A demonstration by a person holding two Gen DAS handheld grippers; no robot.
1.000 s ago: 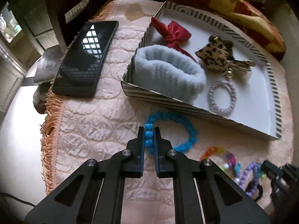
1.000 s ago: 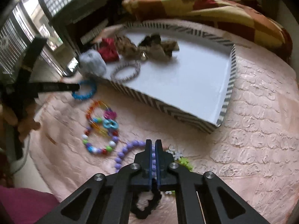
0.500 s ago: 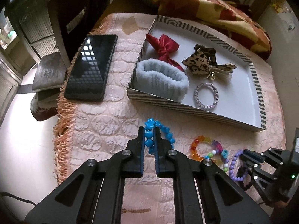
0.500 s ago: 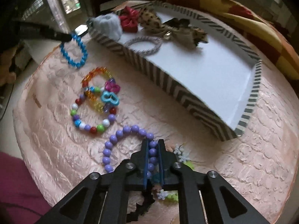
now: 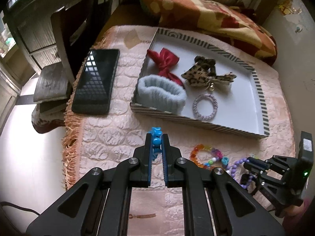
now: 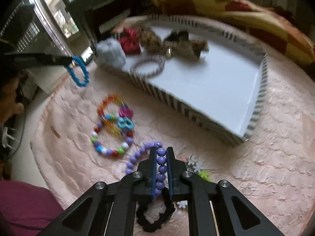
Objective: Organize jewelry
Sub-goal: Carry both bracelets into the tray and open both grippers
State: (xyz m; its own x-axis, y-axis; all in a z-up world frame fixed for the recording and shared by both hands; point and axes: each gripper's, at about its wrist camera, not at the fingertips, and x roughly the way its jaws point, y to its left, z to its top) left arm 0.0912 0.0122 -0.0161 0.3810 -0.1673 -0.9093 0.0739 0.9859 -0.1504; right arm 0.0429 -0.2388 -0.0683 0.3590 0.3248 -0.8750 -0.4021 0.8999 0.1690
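Observation:
My left gripper (image 5: 156, 137) is shut on a blue bead bracelet (image 5: 156, 142) and holds it above the pink cloth, in front of the striped tray (image 5: 196, 121). In the right wrist view the blue bracelet (image 6: 78, 72) hangs from that gripper in the air. My right gripper (image 6: 161, 151) is shut on a purple bead bracelet (image 6: 161, 169), low over the cloth. The tray (image 6: 177, 106) holds a light-blue scrunchie (image 5: 161, 94), a red bow (image 5: 164, 63), leopard bows (image 5: 206, 74) and a lilac hair tie (image 5: 204, 107).
Two multicoloured bead bracelets (image 6: 112, 122) lie on the cloth left of my right gripper. A black scrunchie (image 6: 155, 216) and small snowflake clips (image 6: 195, 165) lie under it. A black phone (image 5: 94, 80) lies left of the tray. A patterned pillow (image 5: 206, 13) is behind.
My left gripper has lifted the blue bracelet off the cloth and it now hangs free. My right gripper has raised the purple bracelet a little while still shut on it.

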